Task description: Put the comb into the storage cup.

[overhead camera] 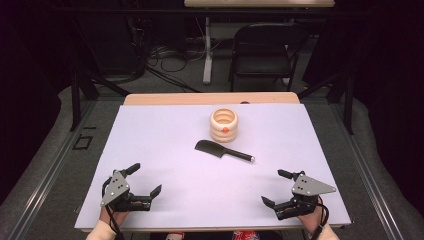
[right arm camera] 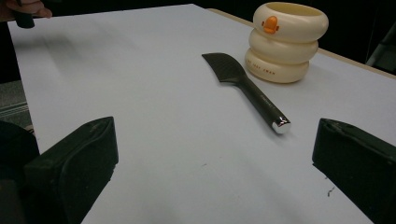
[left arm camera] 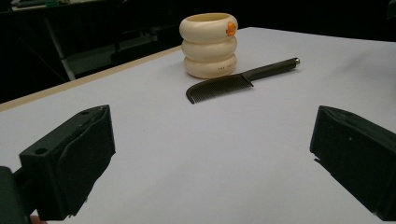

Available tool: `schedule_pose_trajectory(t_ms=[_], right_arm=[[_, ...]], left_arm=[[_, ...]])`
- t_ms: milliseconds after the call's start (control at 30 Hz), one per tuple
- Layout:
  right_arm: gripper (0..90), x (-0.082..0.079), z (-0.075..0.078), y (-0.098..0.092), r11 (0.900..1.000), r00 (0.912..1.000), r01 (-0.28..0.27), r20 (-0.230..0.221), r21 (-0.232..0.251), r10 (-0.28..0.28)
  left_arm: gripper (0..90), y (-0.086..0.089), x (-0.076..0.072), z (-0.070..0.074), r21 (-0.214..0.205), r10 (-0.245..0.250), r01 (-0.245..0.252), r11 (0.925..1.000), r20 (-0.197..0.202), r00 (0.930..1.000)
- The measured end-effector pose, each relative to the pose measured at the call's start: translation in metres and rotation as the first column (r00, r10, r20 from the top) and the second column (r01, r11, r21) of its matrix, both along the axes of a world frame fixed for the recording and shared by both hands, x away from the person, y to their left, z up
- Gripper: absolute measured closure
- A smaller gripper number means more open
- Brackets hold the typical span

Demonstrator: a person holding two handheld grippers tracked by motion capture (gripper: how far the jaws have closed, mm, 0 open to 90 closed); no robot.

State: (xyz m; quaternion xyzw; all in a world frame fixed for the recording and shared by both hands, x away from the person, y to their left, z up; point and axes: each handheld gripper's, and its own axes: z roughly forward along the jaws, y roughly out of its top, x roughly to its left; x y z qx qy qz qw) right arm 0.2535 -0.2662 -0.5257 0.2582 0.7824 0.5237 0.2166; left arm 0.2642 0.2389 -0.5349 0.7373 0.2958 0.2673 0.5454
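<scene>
Both the left hand-held gripper [overhead camera: 144, 181] and the right hand-held gripper [overhead camera: 276, 188] are resting spread and empty at the near table [overhead camera: 165, 130] edge, likely readying to reach the comb [overhead camera: 222, 150] lying mid-table just beside the cup [overhead camera: 225, 125].

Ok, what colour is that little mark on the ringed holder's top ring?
Orange, on the cream holder; clearest in the right gripper view.
</scene>
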Motion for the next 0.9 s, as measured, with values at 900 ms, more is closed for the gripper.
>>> schedule_pose_trajectory(t_ms=[900], right_arm=[[0.0,0.011,0.002,0.014,0.9987,0.9998,0.016,-0.011,-0.048,-0.016]], left_arm=[[0.1,0.000,0.002,0.001,0.013,0.015,-0.015,0.9998,-0.005,0.9999]])
